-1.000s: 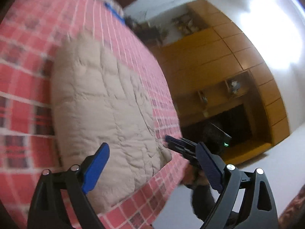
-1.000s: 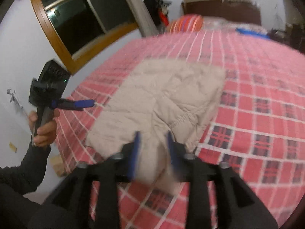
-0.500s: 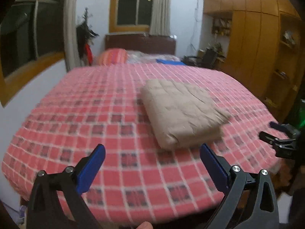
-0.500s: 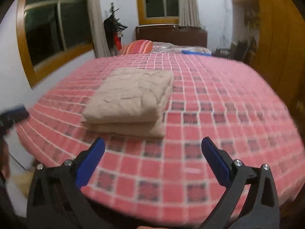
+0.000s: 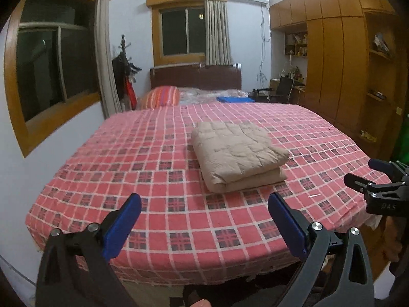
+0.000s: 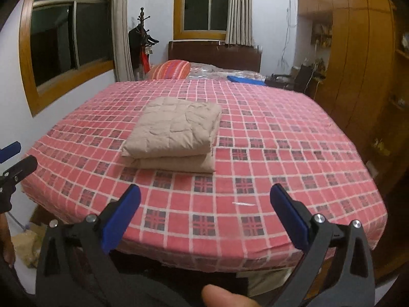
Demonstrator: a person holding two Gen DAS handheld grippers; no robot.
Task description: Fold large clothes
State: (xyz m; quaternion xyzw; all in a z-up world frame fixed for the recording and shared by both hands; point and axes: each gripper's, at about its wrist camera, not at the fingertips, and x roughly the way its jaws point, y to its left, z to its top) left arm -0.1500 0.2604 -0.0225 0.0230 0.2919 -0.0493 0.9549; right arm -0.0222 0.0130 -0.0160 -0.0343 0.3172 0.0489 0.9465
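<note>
Garment (image 5: 239, 154): beige quilted, folded into a thick rectangle, two layers stacked, lying flat on bed; ahead of both jaws, apart from them, nothing touching it.
Garment from right view (image 6: 173, 133): ahead and left of jaw centre, fold edges face the jaws.
Garment from left view: ahead and slightly right of jaw centre.
Left gripper (image 5: 204, 212): jaws wide, blue pads apart, nothing between them; held off the near bed edge, above it. Seen in right view at far left edge (image 6: 11, 158), only its tips visible.
Right gripper (image 6: 205, 204): jaws wide, nothing held; over near bed edge. Seen in left view at far right (image 5: 368, 176), jaws parted.
Bed (image 5: 153, 168): red plaid sheet, fills space ahead of jaws.
Pillow (image 5: 159, 97): orange striped, far beyond jaws, at headboard, left of centre.
Blue item (image 5: 234, 99): flat, far end of bed, right of pillow; cannot tell what it is.
Wardrobe (image 5: 337, 58): wood, right of jaws, along wall.
Windows: one on the far wall (image 5: 184, 30), one on the left wall (image 5: 53, 64), dark.
Finger (image 6: 225, 296): bottom edge, behind right jaws.
</note>
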